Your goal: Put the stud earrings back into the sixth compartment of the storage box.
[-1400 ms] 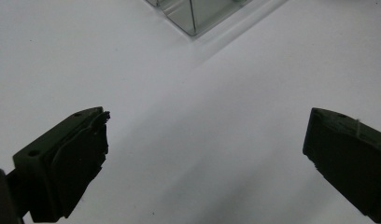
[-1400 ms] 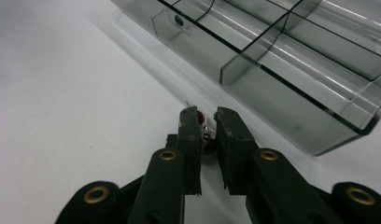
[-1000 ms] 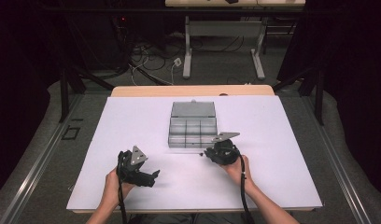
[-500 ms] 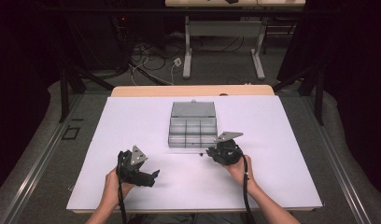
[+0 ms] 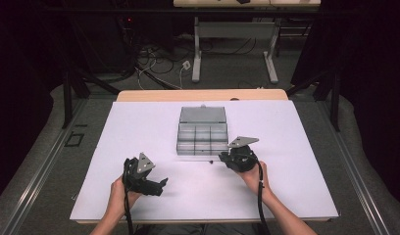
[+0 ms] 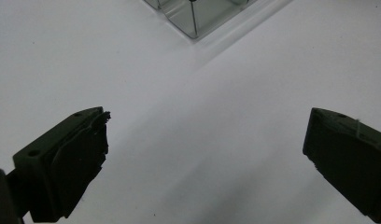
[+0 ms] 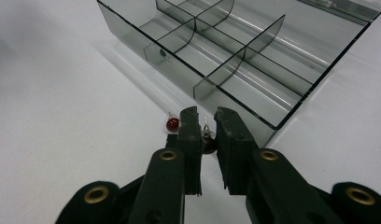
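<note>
Left gripper (image 5: 161, 185) gaping wide over bare white desk (image 5: 139, 137), holding nothing; right gripper (image 7: 207, 122) nearly closed on one small dark red bead (image 7: 208, 143), a second red bead (image 7: 172, 124) just left, beside one smoky clear compartment box (image 7: 235, 70).

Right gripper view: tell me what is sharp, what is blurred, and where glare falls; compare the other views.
Right gripper view: clear box sharp, streaks of glare on its floor; jaw bases soft. Left gripper view: open jaws blurred, faint shadow across the white table. High view: table bright, surroundings dark.

Black tool (image 5: 219, 157), brass rivets, trailing cable
</note>
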